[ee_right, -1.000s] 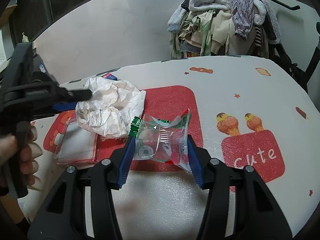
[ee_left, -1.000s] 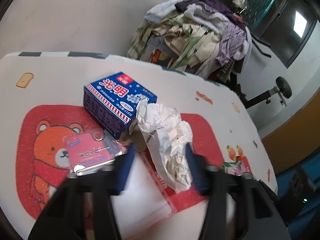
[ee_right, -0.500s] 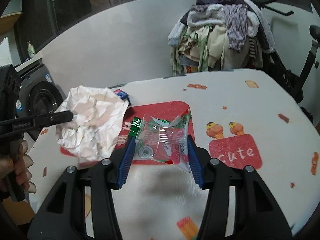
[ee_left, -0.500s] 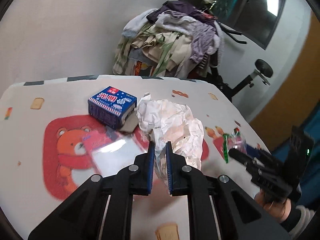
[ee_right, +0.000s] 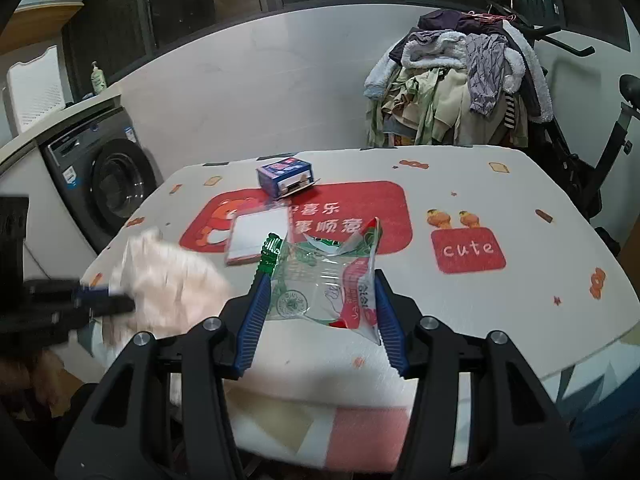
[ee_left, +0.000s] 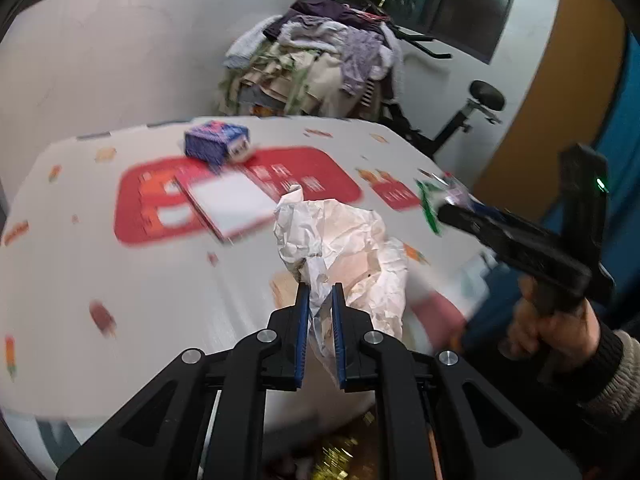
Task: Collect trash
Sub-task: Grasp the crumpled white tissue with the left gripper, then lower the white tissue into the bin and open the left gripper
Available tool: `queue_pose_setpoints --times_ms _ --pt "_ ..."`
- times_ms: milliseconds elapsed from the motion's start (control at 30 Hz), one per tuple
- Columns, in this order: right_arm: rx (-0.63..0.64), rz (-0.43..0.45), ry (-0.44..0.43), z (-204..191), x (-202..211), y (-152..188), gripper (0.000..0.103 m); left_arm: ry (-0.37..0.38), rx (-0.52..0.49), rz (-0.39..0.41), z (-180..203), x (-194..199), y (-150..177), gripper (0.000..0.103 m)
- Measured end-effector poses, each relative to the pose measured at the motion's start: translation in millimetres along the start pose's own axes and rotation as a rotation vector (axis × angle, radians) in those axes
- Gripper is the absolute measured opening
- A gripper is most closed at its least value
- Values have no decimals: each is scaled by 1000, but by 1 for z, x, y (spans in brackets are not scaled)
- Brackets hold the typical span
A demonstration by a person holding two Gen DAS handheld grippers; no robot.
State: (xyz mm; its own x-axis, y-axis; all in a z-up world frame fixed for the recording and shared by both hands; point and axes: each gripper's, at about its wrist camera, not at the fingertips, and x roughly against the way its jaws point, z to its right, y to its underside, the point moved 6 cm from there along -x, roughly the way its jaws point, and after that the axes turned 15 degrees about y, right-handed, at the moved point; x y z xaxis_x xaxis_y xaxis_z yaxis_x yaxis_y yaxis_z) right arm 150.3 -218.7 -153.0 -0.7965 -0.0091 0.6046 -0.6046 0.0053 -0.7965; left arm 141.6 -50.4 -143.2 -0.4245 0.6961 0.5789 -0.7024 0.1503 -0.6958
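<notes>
The left gripper (ee_left: 319,294) has its blue-padded fingers (ee_left: 303,320) pinched nearly together on a fold of the crumpled white paper wrapper (ee_left: 352,252), which hangs lifted above the near edge of the white counter (ee_left: 120,280) with its cartoon-print cover. From the right wrist view the same wrapper (ee_right: 168,280) is a pale blur at the left, gripped at the tip of the left gripper (ee_right: 112,298), beside the counter's left corner.

The right gripper (ee_right: 320,292) holds a clear plastic snack bag with green and red printing (ee_right: 324,280) between its fingers (ee_right: 256,300), which stand about half apart with the pads pressing on the bag's two sides. The bag is off the counter (ee_right: 520,312), held above its near part. In the left wrist view this gripper (ee_left: 444,208) reaches in from the right with the bag (ee_left: 434,200) at its tip, and the hand (ee_left: 552,324) gripping its handle wears a dark sleeve with a knit cuff.

On the counter lie a small blue cardboard box (ee_right: 285,174) with an open flap, on the far edge of the red bear mat (ee_right: 360,208), and a flat white packet with a red border (ee_right: 260,238) lying on the mat just nearer. Beyond the counter a heap of clothes (ee_right: 460,88) covers an exercise bike, and a grey washing machine (ee_right: 108,176) stands at the left.
</notes>
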Motion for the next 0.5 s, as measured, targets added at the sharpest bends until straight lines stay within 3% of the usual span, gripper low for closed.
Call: queue_pose_setpoints --times_ms 267,500 --pt "-3 10 -11 -8 34 20 53 -9 -137 -78 46 13 66 12" --pt "4 -4 -3 -8 47 38 53 -33 -174 -154 49 12 113 12"
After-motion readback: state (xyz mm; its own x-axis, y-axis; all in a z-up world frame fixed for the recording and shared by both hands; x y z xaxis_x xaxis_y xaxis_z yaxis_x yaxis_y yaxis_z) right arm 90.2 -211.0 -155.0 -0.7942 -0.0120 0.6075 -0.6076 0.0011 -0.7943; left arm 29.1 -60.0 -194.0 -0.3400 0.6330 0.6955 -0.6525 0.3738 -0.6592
